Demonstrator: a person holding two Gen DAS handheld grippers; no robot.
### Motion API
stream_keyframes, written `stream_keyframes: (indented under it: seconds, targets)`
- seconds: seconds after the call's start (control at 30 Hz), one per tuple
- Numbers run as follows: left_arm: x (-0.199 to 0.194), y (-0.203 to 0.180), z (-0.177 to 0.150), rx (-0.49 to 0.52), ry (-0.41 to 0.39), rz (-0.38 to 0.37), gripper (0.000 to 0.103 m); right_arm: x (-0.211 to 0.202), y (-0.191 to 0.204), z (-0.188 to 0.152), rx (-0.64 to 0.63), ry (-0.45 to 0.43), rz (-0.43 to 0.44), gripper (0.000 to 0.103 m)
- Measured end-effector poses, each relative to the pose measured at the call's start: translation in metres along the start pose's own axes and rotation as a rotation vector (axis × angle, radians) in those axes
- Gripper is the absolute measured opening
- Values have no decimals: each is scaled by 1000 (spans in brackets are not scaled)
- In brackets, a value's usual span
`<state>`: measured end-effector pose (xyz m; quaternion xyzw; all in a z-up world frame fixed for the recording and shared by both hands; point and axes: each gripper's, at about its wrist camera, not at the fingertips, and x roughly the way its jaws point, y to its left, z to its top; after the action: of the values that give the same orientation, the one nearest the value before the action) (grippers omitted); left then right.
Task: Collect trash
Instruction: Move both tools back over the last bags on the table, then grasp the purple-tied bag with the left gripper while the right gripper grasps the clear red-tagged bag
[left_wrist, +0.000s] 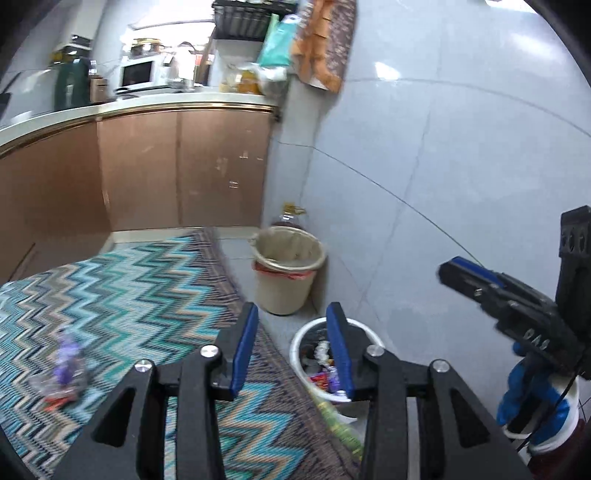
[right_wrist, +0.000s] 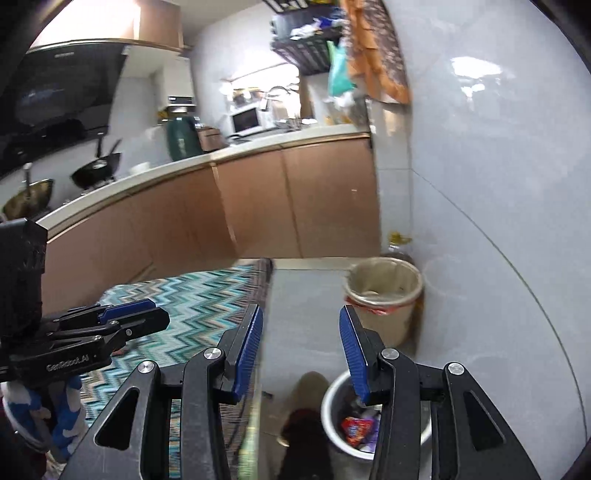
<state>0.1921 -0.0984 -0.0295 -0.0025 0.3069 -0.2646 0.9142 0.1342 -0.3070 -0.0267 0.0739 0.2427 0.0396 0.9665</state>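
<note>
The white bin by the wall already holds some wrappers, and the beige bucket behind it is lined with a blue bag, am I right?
Not quite: the beige bucket is lined with a red bag, folded over its rim, as the left wrist view shows. The white bin by the wall does hold wrappers.

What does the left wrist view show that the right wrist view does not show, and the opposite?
Only the left wrist view shows the purple and clear wrapper trash lying on the zigzag rug.

Only the right wrist view shows the stove area: a black pan and the dark range hood.

Both show the white bin with colourful trash inside, the beige bucket by the wall, the microwave, and both grippers, left gripper and right gripper, open and empty.
</note>
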Motion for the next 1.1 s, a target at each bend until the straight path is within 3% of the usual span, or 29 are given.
stream_keyframes:
  seconds: [0.2, 0.3, 0.7, 0.77, 1.1]
  targets:
    - [-39, 59, -21, -50, -20, 103, 40, -1, 43, 3, -38, 10, 101, 43]
    - [-59, 95, -35, -82, -32, 170, 47, 4, 62, 2, -55, 26, 146, 43]
    - [-106, 203, -81, -203, -21, 276, 48, 43, 115, -11, -74, 128, 287, 43]
    - [-104, 213, -84, -201, -2, 273, 48, 54, 121, -15, -62, 158, 317, 43]
    - [-44, 248, -65, -108, 182, 68, 47, 128, 159, -36, -22, 338, 488, 43]
